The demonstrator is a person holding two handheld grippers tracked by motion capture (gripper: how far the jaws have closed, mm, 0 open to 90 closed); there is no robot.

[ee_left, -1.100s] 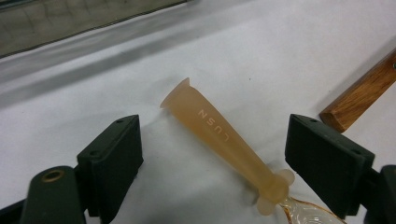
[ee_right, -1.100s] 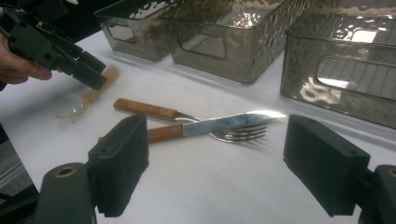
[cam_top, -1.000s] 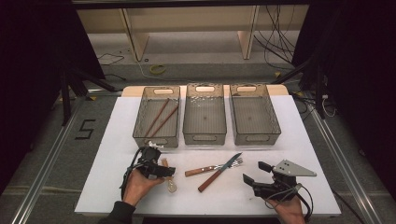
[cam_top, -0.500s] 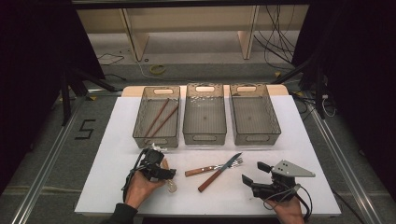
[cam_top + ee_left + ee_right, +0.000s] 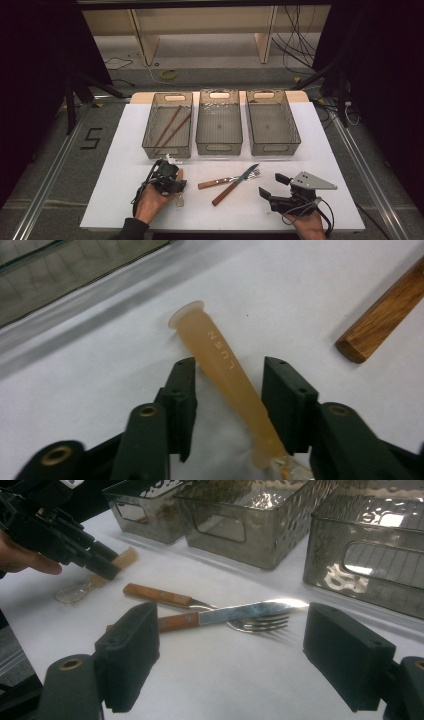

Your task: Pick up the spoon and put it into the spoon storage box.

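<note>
left gripper (image 5: pixel 176 184): jaws were wide a second ago and have just been closing in around the spoon's handle, hand barely moved otherwise. In the left gripper view there's a sliver of gap on both sides, so I'd say the pads aren't pressing on it yet
spoon (image 5: pixel 226 371): translucent tan plastic one, lying flat on the white table (image 5: pixel 125 150) near the front left, handle between the jaws, clear bowl end poking out toward the person
what that means: looks like the grab is almost there, lift not started, and I'd guess the cutlery is getting sorted into the bins
right gripper (image 5: pixel 274 187): parked at the front right, same spot as a second ago, jaws spread wide, holding nothing
knife (image 5: pixel 235 183) and fork (image 5: pixel 227 180): wooden handles, crossed over each other mid table between the two grippers, untouched since a second ago
left bin (image 5: pixel 168 150): two chopsticks (image 5: pixel 170 126) lying diagonally inside
middle bin (image 5: pixel 219 147): nothing in it that I can see
right bin (image 5: pixel 274 147): same, looks bare
</note>
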